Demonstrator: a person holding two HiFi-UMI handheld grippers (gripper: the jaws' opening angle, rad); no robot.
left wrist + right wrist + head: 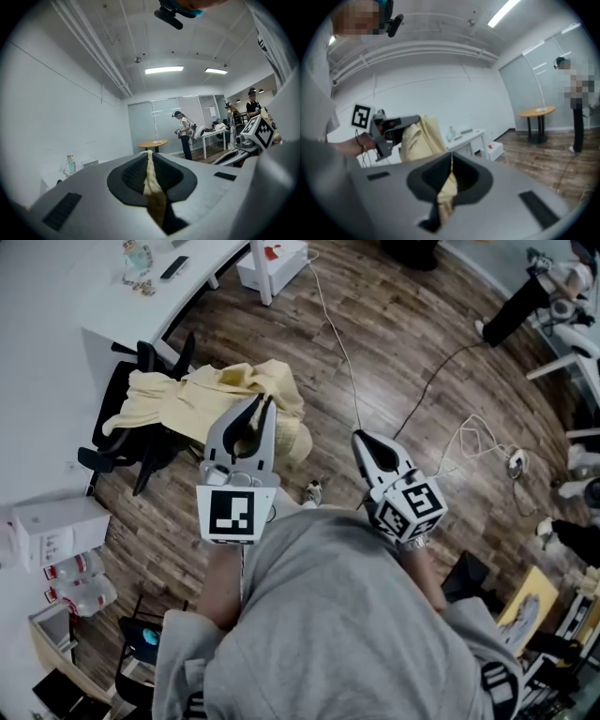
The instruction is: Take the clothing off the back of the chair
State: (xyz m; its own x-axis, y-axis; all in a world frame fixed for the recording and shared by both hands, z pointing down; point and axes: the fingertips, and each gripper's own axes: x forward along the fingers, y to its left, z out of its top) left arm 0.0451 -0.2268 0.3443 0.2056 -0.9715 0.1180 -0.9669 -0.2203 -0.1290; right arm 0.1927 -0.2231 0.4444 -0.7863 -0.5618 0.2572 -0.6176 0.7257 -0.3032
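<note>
Already, the yellow clothing is pinched by both the left gripper and the right gripper. Beyond the left gripper's tips most of it is draped on the chair, so pulling it clear is judged undone.

The yellow clothing hides most of the chair; beside the chair, the table runs off the picture's edge.

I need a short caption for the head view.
The left gripper and right gripper pinch the yellow garment over a black chair.
</note>
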